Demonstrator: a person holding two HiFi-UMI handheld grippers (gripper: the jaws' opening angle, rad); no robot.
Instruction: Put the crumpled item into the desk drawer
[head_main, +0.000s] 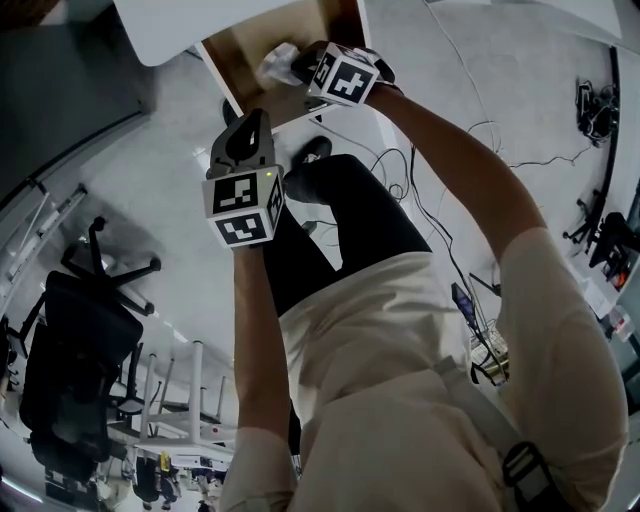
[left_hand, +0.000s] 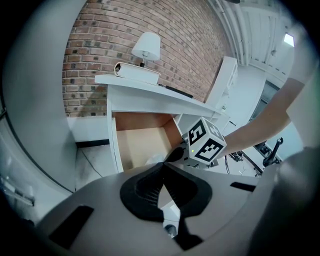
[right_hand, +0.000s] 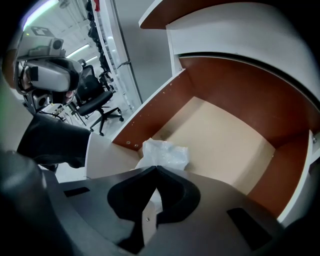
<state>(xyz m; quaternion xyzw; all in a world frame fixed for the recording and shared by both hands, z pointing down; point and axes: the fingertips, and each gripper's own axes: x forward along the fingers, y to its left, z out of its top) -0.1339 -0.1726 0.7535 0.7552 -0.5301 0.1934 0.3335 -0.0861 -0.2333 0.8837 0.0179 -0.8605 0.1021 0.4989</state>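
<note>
Pinching crumpled item (right_hand: 166, 154) in shut right tool (right_hand: 156, 169) over open drawer (right_hand: 225, 135); left tool (left_hand: 163, 164) jaws together, holding nothing.

White desk (left_hand: 150, 92): the top carries a table lamp (left_hand: 146, 46) and a book (left_hand: 136, 73) lying flat just beside the lamp's base. Its drawer (left_hand: 142, 142) stands open, with a light wood bottom that is mostly bare. Pale floor (head_main: 150, 190): loose cables (head_main: 440, 215) and a black office chair (head_main: 75, 350) stand on it.
</note>
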